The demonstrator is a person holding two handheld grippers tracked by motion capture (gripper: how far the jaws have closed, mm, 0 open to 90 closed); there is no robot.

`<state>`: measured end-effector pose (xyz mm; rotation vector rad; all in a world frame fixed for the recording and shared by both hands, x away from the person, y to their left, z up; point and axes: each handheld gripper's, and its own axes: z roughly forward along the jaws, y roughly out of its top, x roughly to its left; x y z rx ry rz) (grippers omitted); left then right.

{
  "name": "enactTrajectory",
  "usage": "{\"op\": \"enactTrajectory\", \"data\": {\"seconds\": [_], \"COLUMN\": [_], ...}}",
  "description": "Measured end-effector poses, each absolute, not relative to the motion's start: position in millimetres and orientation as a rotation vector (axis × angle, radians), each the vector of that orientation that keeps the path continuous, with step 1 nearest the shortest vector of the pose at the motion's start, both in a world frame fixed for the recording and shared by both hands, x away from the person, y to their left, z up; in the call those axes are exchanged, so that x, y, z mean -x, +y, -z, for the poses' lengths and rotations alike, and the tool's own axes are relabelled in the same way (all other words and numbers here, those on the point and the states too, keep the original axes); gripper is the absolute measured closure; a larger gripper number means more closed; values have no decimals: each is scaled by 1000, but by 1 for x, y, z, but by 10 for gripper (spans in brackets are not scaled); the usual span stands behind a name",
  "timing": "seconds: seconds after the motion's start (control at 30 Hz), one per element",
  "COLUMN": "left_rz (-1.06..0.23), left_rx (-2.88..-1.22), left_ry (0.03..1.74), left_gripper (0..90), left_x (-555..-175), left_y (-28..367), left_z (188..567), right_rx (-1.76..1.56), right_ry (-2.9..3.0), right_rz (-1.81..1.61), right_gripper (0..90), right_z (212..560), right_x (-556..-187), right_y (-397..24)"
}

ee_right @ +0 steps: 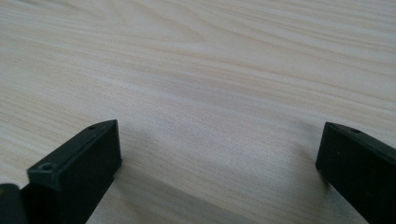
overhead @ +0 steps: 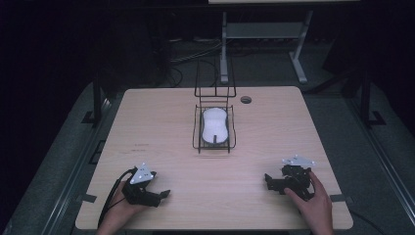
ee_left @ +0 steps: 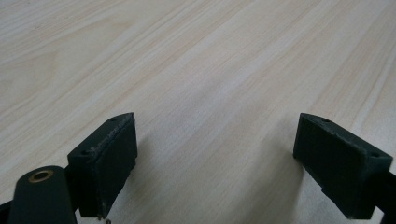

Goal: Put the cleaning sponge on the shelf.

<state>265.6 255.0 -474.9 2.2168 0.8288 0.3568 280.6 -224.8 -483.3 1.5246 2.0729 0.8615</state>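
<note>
A black wire basket (overhead: 196,132) stands at the middle of the wooden table (overhead: 156,122), with a white oval object (overhead: 215,125) lying inside it. My left gripper (overhead: 165,194) rests near the front left edge, held by a hand, jaws pointing right. In the left gripper view its jaws stand wide apart over bare wood, so this left gripper (ee_left: 215,140) is open and holds nothing. My right gripper (overhead: 267,181) rests near the front right edge, jaws pointing left. The right gripper (ee_right: 219,149) is likewise open over bare wood.
A tall wire frame (overhead: 214,78) rises behind the basket. A round cable hole (overhead: 246,100) sits at the table's far side. Beyond the table are a grey desk leg frame (overhead: 259,39) and cables on a dark floor.
</note>
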Motion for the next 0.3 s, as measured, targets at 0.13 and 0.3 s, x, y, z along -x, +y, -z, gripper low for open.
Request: {"op": "enactTrajectory", "data": {"seconds": [0.13, 0.3], "left_rz": [-353, -344], "left_rx": [-2223, -2229], "left_ry": [820, 800], "left_gripper": [128, 129], "left_x": [-266, -268], "left_y": [256, 259], "left_z": [475, 475], "right_rx": [-1525, -1525], "right_ry": [2073, 2073], "right_rz": [-861, -862], "right_gripper": [0, 0], "right_z": [483, 483], "right_x": [-281, -280], "right_y": [-225, -225]}}
